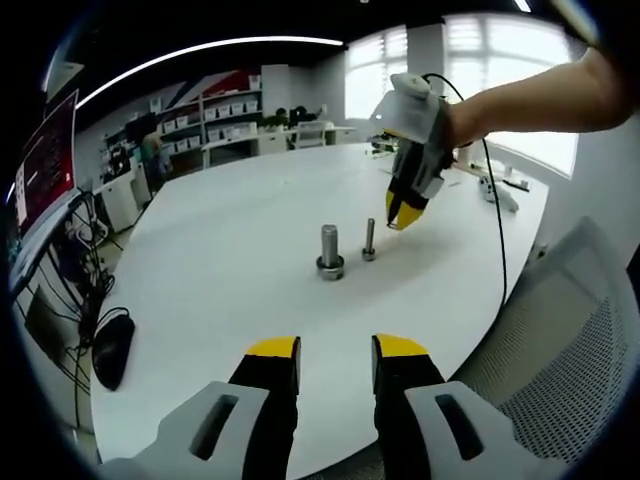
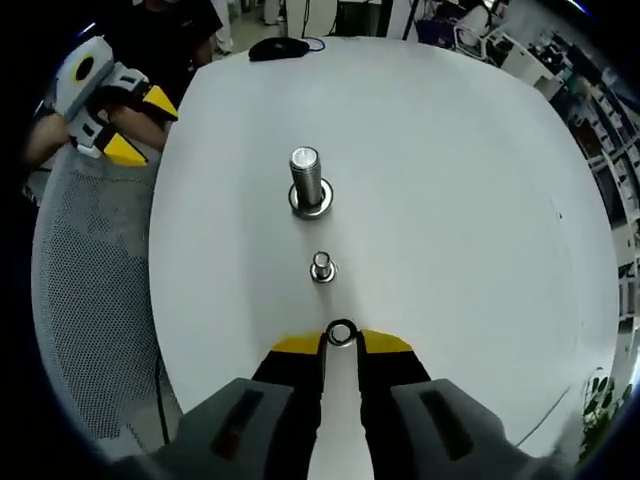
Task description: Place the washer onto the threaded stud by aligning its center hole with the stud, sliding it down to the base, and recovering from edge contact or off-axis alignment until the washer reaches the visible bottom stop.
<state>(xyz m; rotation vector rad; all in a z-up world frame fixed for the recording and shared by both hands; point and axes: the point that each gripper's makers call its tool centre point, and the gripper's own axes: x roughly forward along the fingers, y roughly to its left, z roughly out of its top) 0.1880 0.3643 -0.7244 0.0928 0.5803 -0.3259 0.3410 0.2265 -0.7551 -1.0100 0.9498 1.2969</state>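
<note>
table (image 2: 450, 200): plain white top, no pattern
large stud (image 2: 306, 178): silvery grey metal, bright on its top face
small stud (image 2: 321, 266): silvery grey metal
washer (image 2: 341, 334): pale silver ring around a dark centre hole
right gripper (image 2: 341, 345): yellow jaw tips, black behind them, light grey body
left gripper (image 1: 335, 352): yellow tips, black jaws, light grey housing with dark slots
chair (image 2: 95, 300): grey mesh with a fine dotted weave
computer mouse (image 1: 112, 348): black
cable (image 1: 497, 230): black
shelving (image 1: 215, 115): white, holding white boxes
wall panel (image 1: 225, 82): red
</note>
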